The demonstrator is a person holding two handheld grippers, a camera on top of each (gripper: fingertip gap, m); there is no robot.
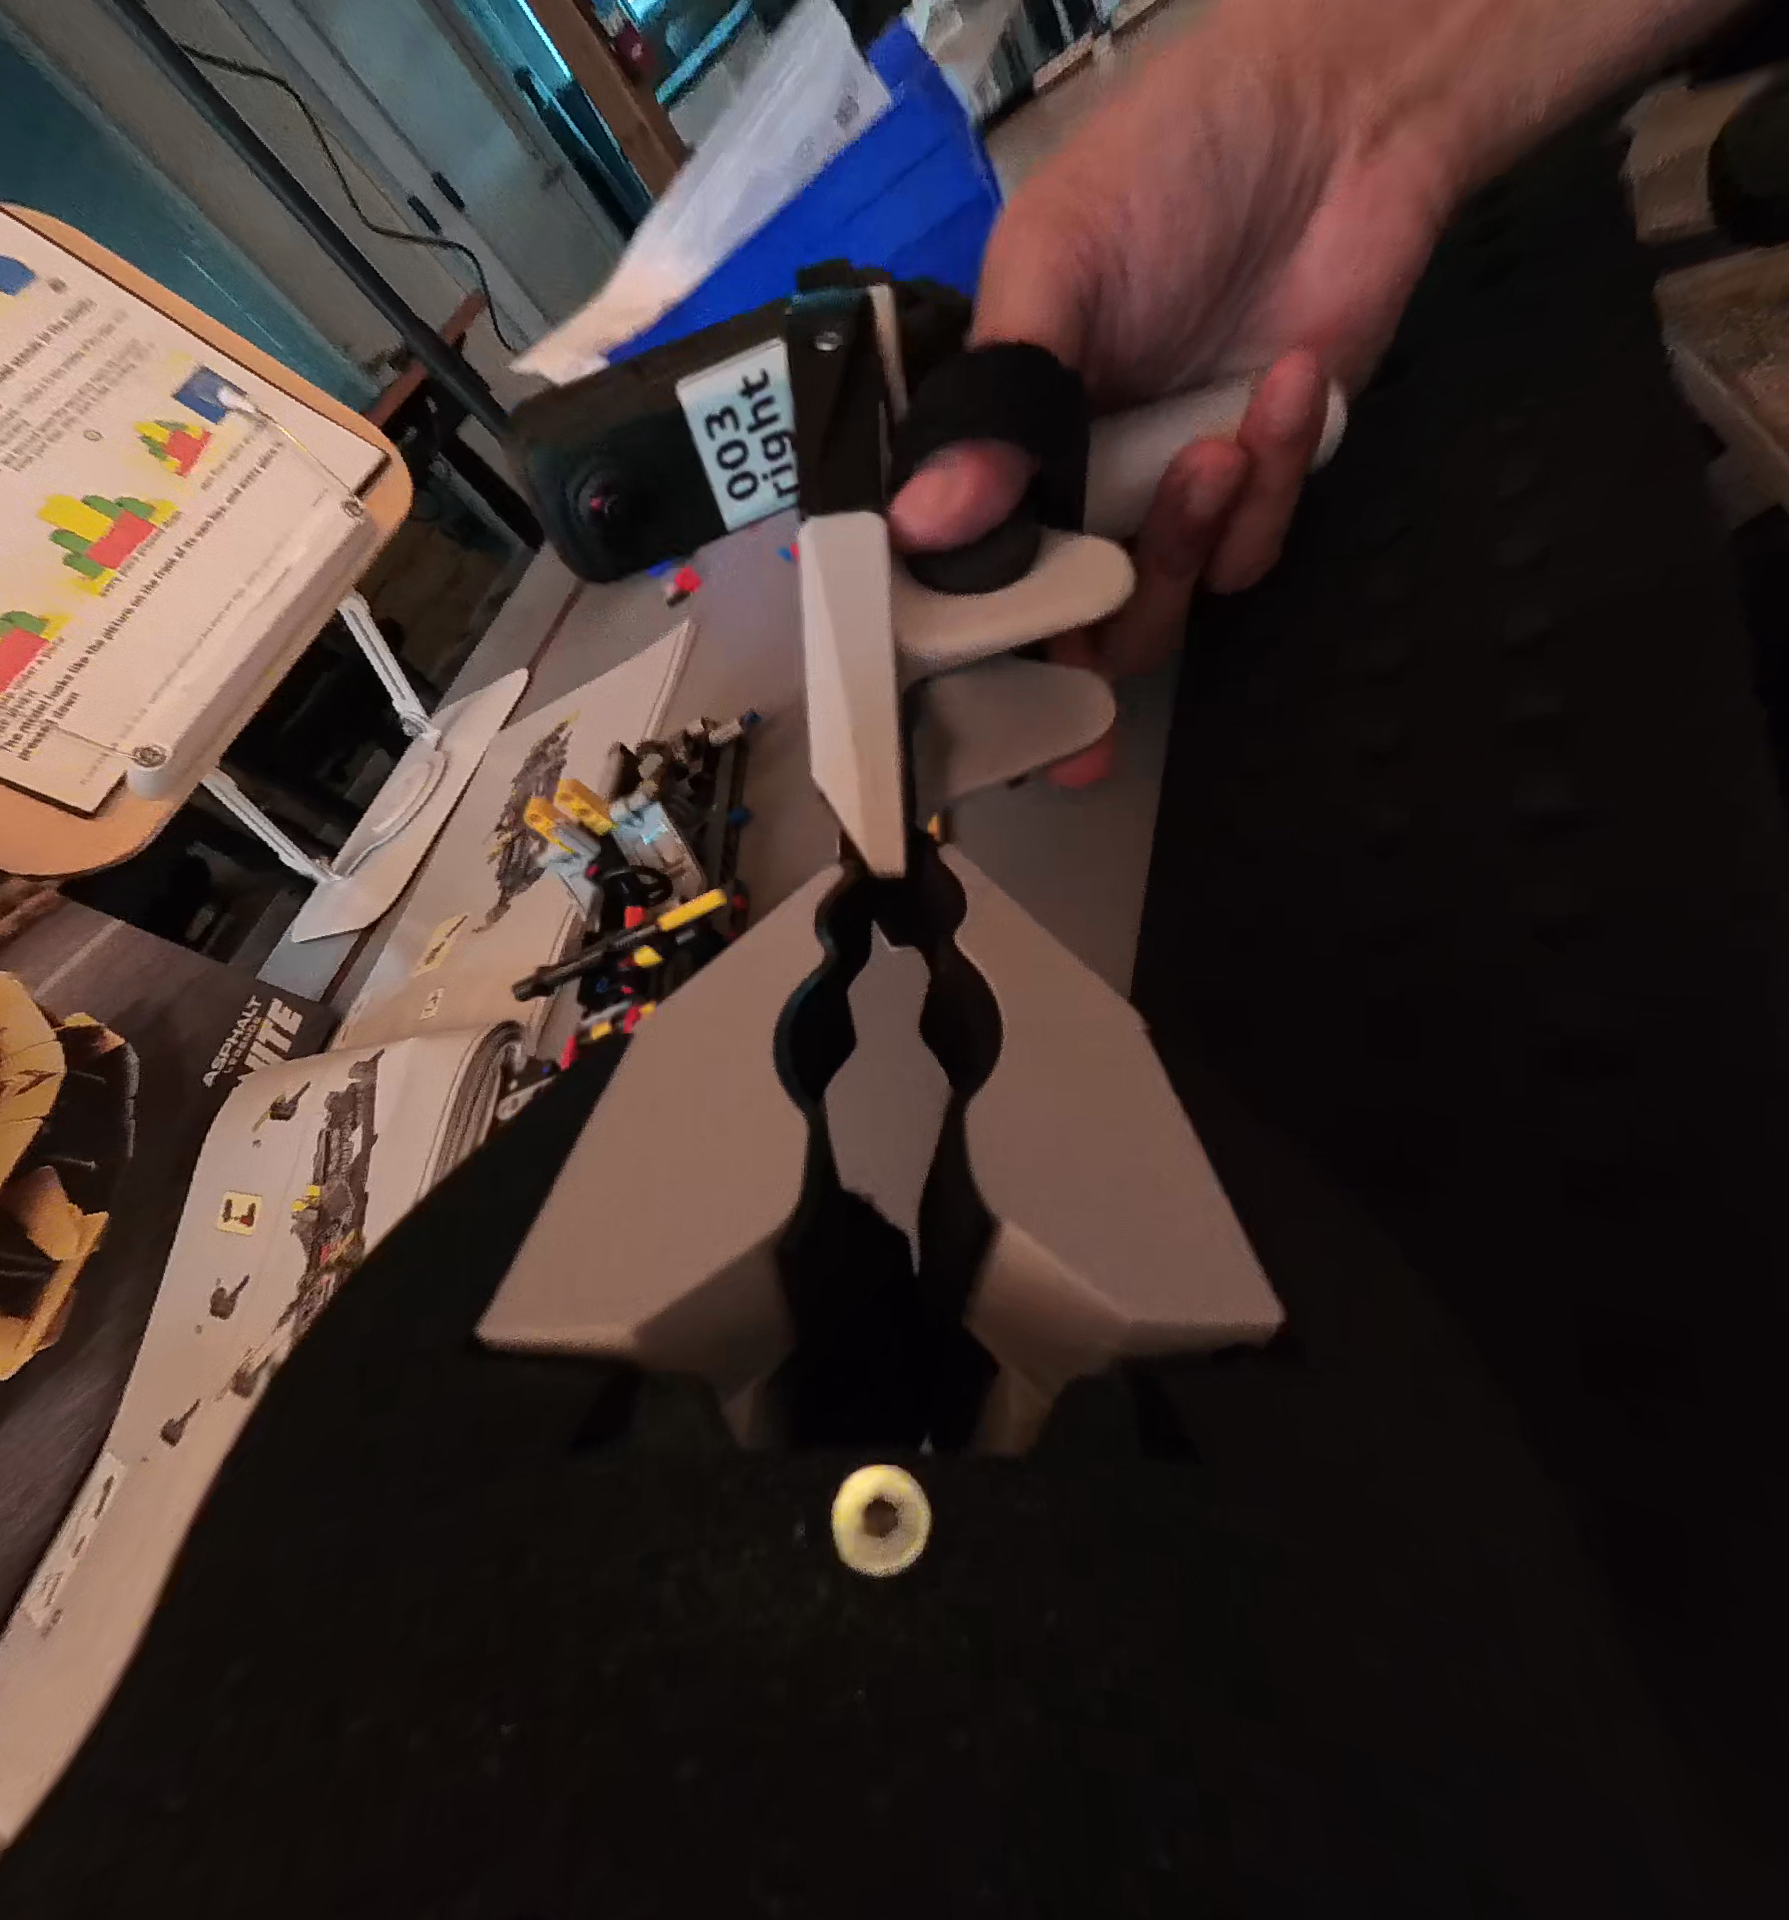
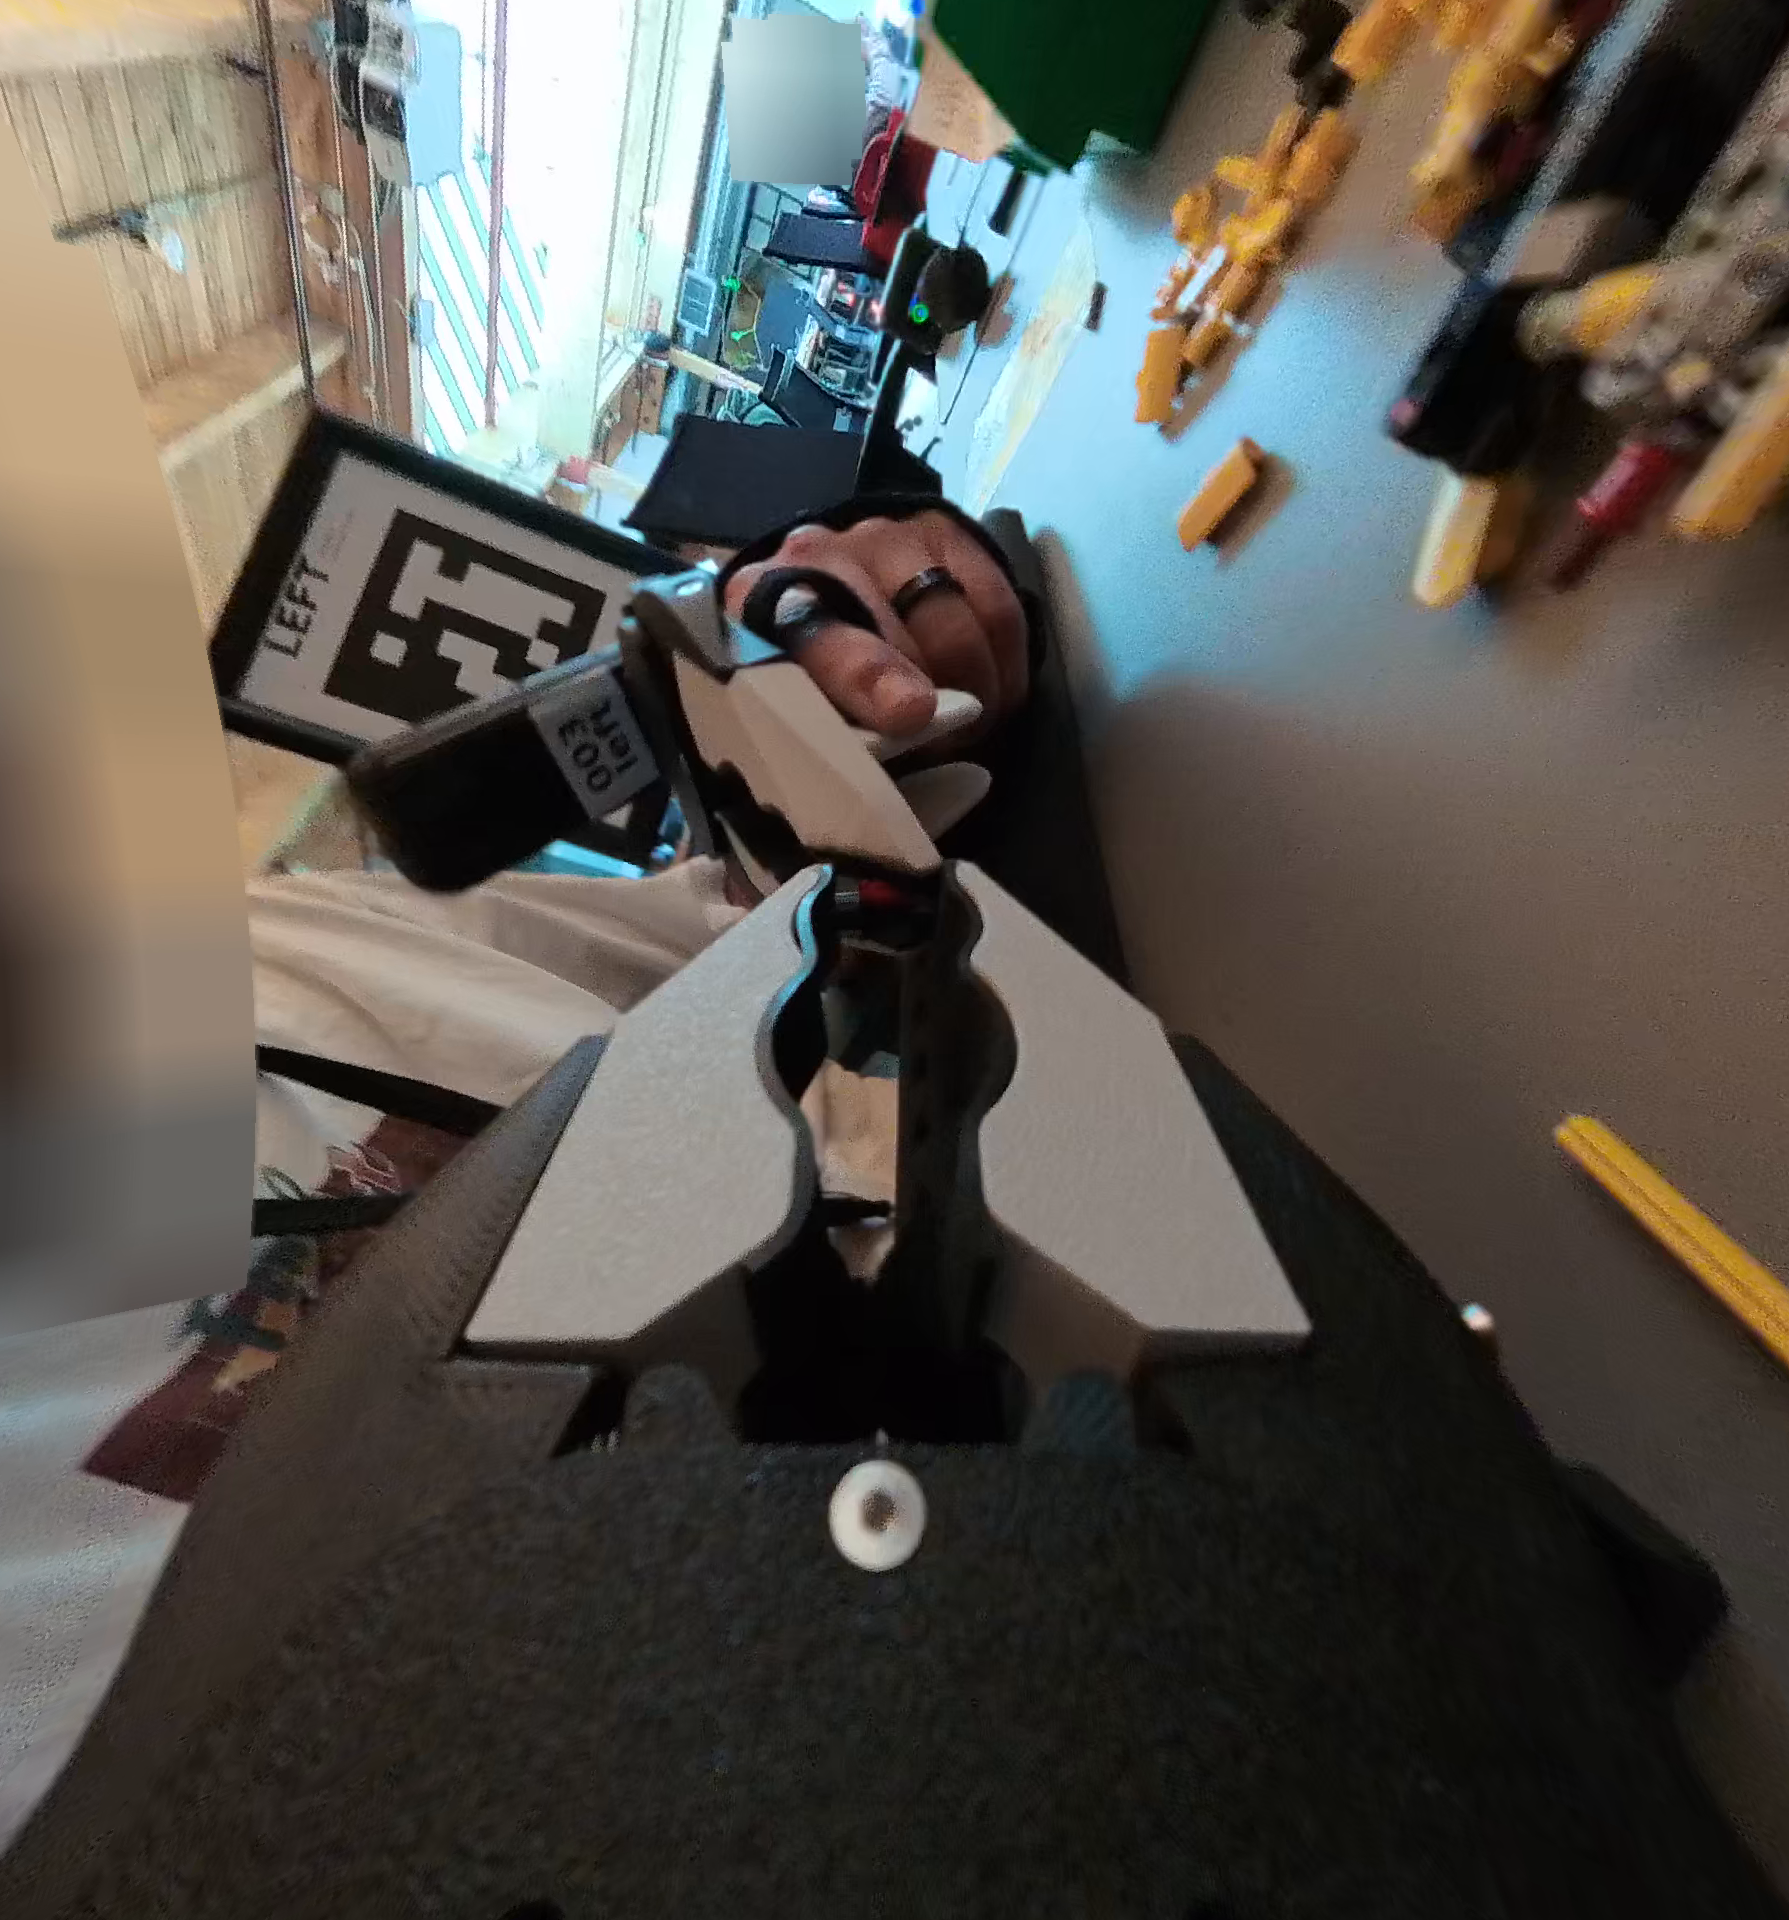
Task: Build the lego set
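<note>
Mid-build: both tools meeting tip to tip in the air, working one small piece.

Left tool (image 1: 885, 894) tips nearly together, pinching at something dark where the right tool (image 1: 874, 831) is coming in from above; can't tell what it's gripping. In the right wrist view, right tool (image 2: 885, 904) is clamping a long black beam (image 2: 916, 1060) running down between its fingers, a small red part (image 2: 874, 894) sitting at the tips against the left tool (image 2: 911, 847). Partly built model (image 1: 651, 862), black frame with yellow and grey bits, is lying on the table (image 1: 1035, 894) beyond and left of the left tool, beside the open manual (image 1: 277, 1226). Loose yellow pieces (image 2: 1222, 270) are lying far beyond the right tool. Judging by that, most of the build is left; this looks like a sub-assembly step.
</note>
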